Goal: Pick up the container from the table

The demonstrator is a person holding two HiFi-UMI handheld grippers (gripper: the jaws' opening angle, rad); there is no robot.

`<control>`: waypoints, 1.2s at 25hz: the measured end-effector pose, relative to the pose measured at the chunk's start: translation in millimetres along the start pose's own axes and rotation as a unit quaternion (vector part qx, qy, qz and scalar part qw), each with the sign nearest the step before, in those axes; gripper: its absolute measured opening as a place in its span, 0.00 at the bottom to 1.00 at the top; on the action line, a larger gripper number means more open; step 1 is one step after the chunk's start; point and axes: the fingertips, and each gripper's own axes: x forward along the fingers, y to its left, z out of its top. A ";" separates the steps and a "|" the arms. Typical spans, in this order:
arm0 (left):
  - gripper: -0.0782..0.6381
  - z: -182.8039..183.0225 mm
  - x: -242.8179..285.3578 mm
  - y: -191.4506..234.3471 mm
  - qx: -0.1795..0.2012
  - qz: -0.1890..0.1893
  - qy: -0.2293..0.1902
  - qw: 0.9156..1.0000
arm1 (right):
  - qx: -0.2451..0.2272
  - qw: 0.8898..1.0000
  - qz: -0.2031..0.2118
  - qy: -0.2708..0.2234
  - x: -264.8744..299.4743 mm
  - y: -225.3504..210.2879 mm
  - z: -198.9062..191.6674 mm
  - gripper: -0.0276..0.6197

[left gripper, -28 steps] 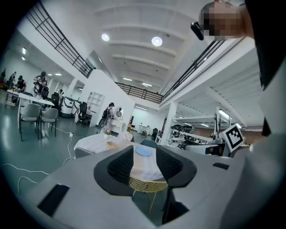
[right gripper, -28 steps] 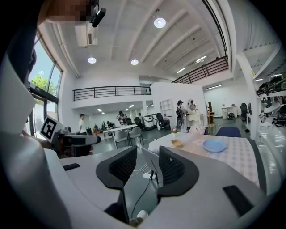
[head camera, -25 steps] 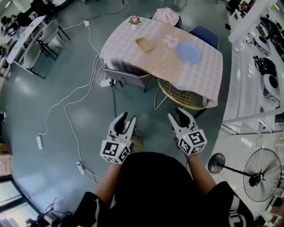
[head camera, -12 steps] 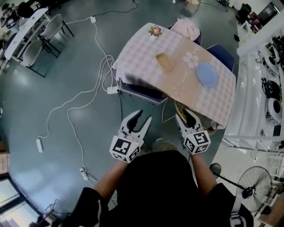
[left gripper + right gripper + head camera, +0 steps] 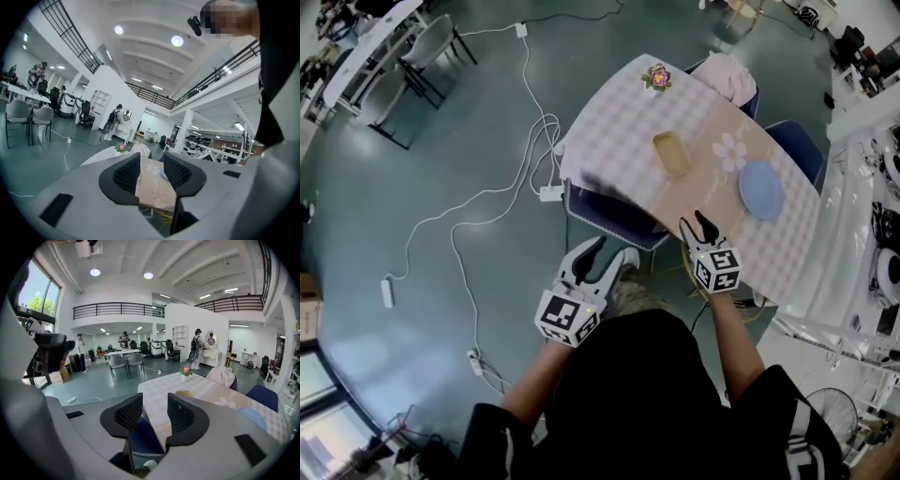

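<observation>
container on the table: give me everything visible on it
The container is a small tan oblong dish with rounded corners, an open top and a raised rim; it looks empty. Whether it is plastic or wood cannot be told. It lies flat on the checked tablecloth, near the table's middle, between the flower pot and the blue plate, apart from both. Only the cloth touches it.

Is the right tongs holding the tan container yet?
No, the container sits untouched on the table while the right tongs hover open at its near edge.
</observation>
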 end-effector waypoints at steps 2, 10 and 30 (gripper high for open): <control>0.30 0.6 27.2 9.6 0.003 0.011 0.008 1.000 | 0.007 1.000 0.001 0.020 31.5 -26.7 -10.4 0.25; 0.30 12.7 112.6 42.4 -0.010 0.048 0.025 0.998 | 0.020 0.995 0.051 0.089 147.1 -75.2 -44.3 0.25; 0.30 -27.3 141.1 75.1 -0.046 0.136 0.070 0.987 | -0.088 0.959 0.082 0.256 269.8 -106.9 -140.7 0.07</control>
